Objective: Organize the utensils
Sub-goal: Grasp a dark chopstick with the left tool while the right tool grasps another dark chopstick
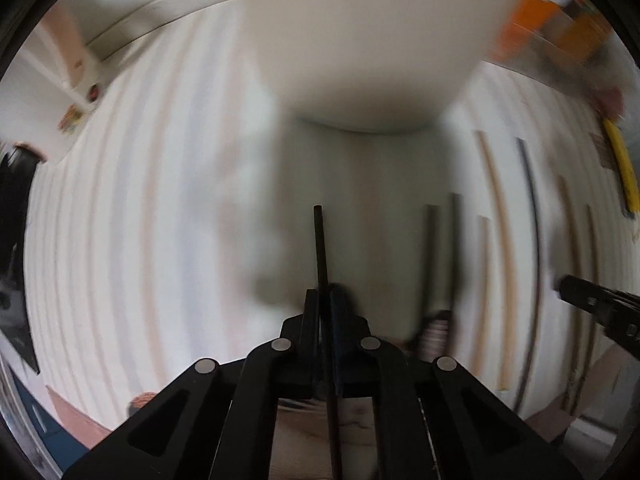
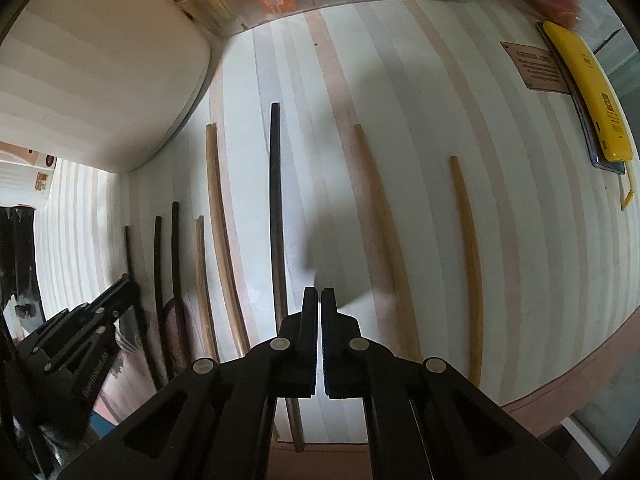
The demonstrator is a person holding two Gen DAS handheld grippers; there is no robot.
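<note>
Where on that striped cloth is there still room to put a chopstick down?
Free: the stripes between the long black chopstick and the brown one right of it, and the patch between the light chopstick and the yellow case. Crowded: the sticks beside the white box, near the left gripper.

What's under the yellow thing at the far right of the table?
The yellow device lies on top of a dark flat phone-like slab; only its edge and near corner show. The rest is covered, on the striped tablecloth.

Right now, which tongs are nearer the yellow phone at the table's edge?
Right. The right tongs are shut and empty over the striped cloth, with the yellow phone up to their right. The left tongs, clamping a dark chopstick, sit farther away.
</note>
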